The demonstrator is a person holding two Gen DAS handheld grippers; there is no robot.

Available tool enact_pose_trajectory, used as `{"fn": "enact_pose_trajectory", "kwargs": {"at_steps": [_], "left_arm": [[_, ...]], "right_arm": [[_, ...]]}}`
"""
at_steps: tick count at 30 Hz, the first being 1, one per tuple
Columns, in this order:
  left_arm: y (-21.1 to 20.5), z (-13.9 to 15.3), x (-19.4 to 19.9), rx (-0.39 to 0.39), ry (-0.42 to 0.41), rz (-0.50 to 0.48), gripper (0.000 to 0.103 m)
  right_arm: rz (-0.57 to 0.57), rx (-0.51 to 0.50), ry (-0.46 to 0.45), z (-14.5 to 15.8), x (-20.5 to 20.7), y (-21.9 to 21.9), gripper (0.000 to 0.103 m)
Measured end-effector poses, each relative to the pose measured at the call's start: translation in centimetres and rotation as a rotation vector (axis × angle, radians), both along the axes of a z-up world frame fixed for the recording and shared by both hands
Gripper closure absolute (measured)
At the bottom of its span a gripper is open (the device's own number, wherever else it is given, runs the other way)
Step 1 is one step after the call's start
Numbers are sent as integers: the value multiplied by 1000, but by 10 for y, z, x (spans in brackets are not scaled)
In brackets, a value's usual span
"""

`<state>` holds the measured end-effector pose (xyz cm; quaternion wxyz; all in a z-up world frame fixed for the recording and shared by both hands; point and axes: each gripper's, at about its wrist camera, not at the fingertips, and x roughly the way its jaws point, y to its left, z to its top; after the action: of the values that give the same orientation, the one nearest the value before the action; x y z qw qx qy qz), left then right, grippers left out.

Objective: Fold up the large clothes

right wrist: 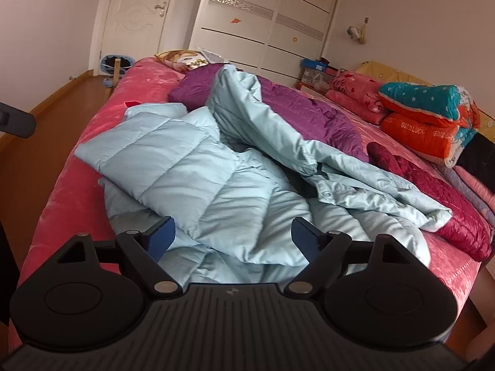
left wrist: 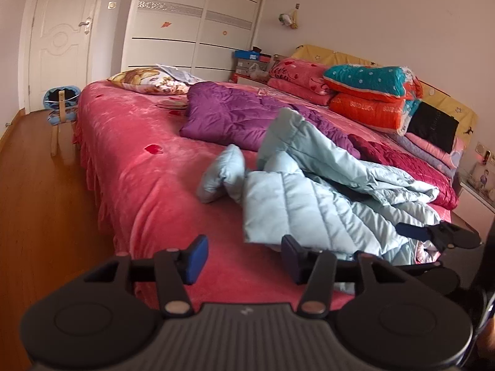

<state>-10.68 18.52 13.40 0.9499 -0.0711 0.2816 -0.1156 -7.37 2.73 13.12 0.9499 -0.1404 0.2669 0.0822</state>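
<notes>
A bedroom scene with a bed (left wrist: 133, 167) covered in a pink spread. At far left stand a white door (left wrist: 62, 40) and a white wardrobe (left wrist: 191, 21) beyond the wooden floor (left wrist: 37, 204). The left gripper (left wrist: 244, 258) hovers over the bed's near edge, its jaws partly apart with only the spread between them. Just right of it a crumpled pale blue padded coat (right wrist: 191, 167) lies on the bed, partly over a purple quilted coat (left wrist: 222, 114). The right gripper (right wrist: 233, 236) hangs above the blue coat, jaws wide apart, pads not pressing the cloth. Further right lie a dark red jacket (right wrist: 445, 204) and stacked folded blankets (left wrist: 371, 95).
</notes>
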Motion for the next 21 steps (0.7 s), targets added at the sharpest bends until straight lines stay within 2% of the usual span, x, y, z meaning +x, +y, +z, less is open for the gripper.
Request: {"fn": "enact_pose_trajectory", "kwargs": {"at_steps": [7, 9, 11, 15, 16, 17, 21], "left_arm": [[16, -5, -4, -20, -22, -2, 34], [16, -7, -4, -18, -23, -9, 32], [16, -8, -4, -19, -19, -14, 30], [14, -12, -3, -14, -9, -23, 27], [13, -13, -2, -11, -4, -27, 26], [11, -14, -2, -8, 2, -33, 26], [0, -17, 1, 0, 20, -56, 23]], "right_arm": [[43, -135, -31, -20, 19, 49, 10], [18, -179, -67, -23, 27, 58, 28], [-11, -193, -86, -25, 32, 64, 56], [-79, -174, -99, -26, 48, 55, 77], [-97, -155, -105, -23, 51, 48, 86], [-117, -139, -117, -20, 51, 44, 91], [-217, -73, -186, 2, 46, 16, 93]]}}
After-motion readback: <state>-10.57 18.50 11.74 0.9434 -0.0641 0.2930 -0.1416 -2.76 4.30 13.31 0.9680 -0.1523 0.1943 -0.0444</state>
